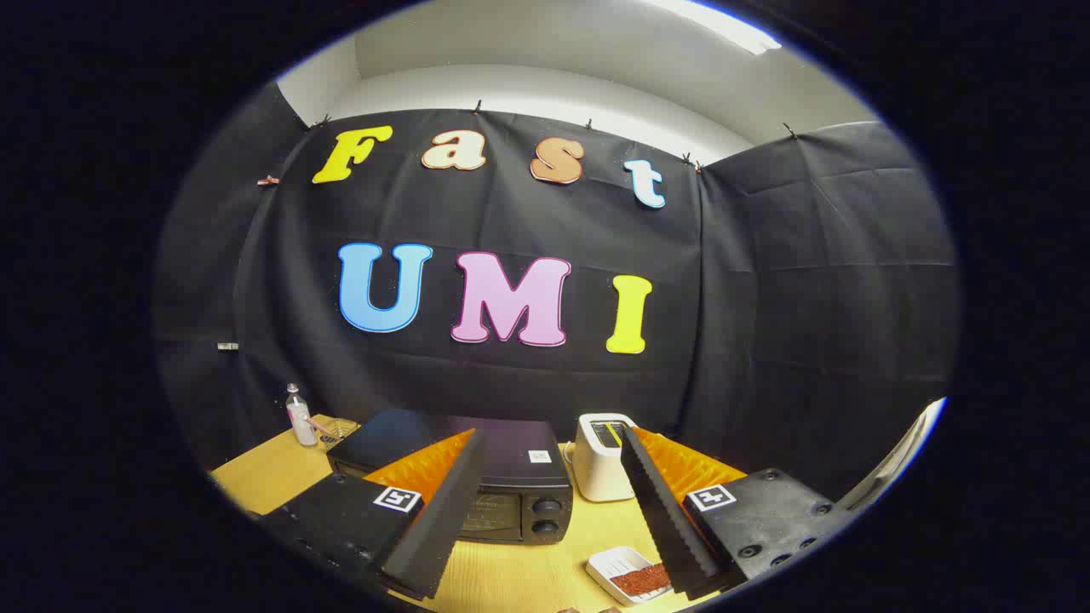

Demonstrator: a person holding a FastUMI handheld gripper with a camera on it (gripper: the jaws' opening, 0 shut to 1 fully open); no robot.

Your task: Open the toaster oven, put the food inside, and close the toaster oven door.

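On the light wooden table stands one black box-shaped toaster oven, one white plastic toaster, one small clear bottle and one white shallow tray with reddish-brown food. The gripper hangs above the table with its two fingers spread wide and nothing between them. The toaster oven is just ahead of the left finger, its long axis running left to right, its door closed and facing the near side, two round knobs at its right end. The food tray lies near, touching the view of the right finger. The toaster stands right of the oven, the bottle far left.
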